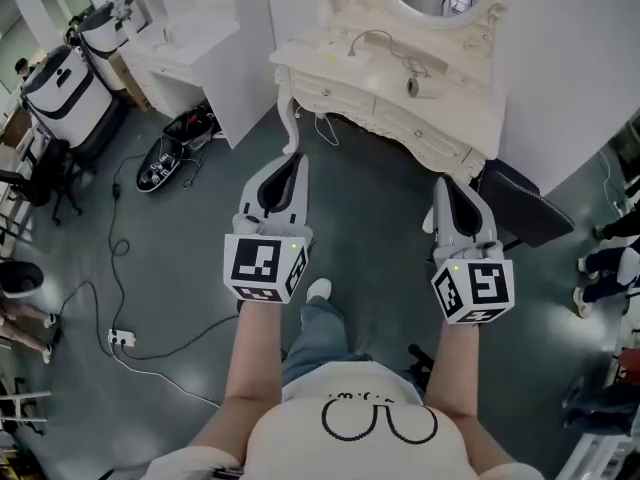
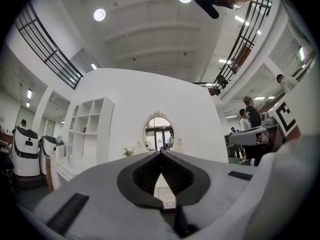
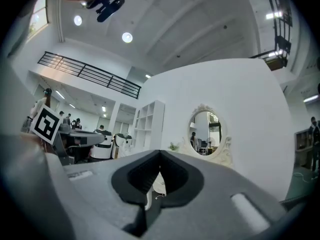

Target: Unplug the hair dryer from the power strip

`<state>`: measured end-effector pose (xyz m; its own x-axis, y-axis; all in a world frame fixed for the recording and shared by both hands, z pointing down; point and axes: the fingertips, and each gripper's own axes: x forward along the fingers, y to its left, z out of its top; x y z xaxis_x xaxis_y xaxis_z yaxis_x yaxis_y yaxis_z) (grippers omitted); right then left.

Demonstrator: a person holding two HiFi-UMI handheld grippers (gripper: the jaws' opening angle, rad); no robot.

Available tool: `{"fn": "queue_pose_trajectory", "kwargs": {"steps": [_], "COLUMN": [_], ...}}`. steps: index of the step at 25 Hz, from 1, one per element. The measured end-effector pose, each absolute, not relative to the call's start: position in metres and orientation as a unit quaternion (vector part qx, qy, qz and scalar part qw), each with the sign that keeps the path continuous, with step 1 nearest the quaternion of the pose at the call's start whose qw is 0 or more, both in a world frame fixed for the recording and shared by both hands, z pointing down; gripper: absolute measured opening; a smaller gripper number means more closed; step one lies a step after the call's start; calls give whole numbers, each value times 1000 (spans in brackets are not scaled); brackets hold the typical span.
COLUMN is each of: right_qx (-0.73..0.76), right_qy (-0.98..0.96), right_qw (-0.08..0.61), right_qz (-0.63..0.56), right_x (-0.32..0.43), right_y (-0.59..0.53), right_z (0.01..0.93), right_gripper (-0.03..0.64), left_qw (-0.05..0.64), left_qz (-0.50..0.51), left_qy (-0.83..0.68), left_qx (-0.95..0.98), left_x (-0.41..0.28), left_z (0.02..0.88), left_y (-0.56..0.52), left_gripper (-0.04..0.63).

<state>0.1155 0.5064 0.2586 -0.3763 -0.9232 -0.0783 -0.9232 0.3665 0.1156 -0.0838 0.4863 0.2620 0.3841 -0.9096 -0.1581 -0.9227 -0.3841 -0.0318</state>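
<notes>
Left gripper (image 1: 292, 163): jaws together, empty.
Right gripper (image 1: 444, 183): jaws together, empty.
Progress: not begun — both hang well short of the bench (image 1: 330, 68).
Remaining: the whole unplugging.

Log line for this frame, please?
left tongs: shut, empty | right tongs: shut, empty | both held out toward white dressing table | nothing touched

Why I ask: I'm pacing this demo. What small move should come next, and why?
Probably step toward the dressing table: the left claw and right claw are both shut, empty, and well short of the cable lying on it.
</notes>
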Motion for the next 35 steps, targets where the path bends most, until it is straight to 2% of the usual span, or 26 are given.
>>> {"fn": "queue_pose_trajectory", "kwargs": {"steps": [6,17,23,35], "right_qx": [-561,-553,-556,-534], "right_qy": [825,829,827,842], "right_qw": [-4,-30,-51,-49], "right_qz": [65,82,71,58], "right_x": [107,43,33,38], "right_y": [415,253,197,84], "right_z": [257,255,270,292], "right_gripper": [0,2,2,2], "left_qw": [46,38,18,0], "left_qz": [58,56,65,50], "left_qy": [544,522,495,483], "left_qx": [-836,-850,-867,-874], "left_x": [-88,-127,-130,-111], "left_z": [264,262,268,300], "left_y": [390,214,157,51], "left_gripper": [-2,-2,-2,-2]}}
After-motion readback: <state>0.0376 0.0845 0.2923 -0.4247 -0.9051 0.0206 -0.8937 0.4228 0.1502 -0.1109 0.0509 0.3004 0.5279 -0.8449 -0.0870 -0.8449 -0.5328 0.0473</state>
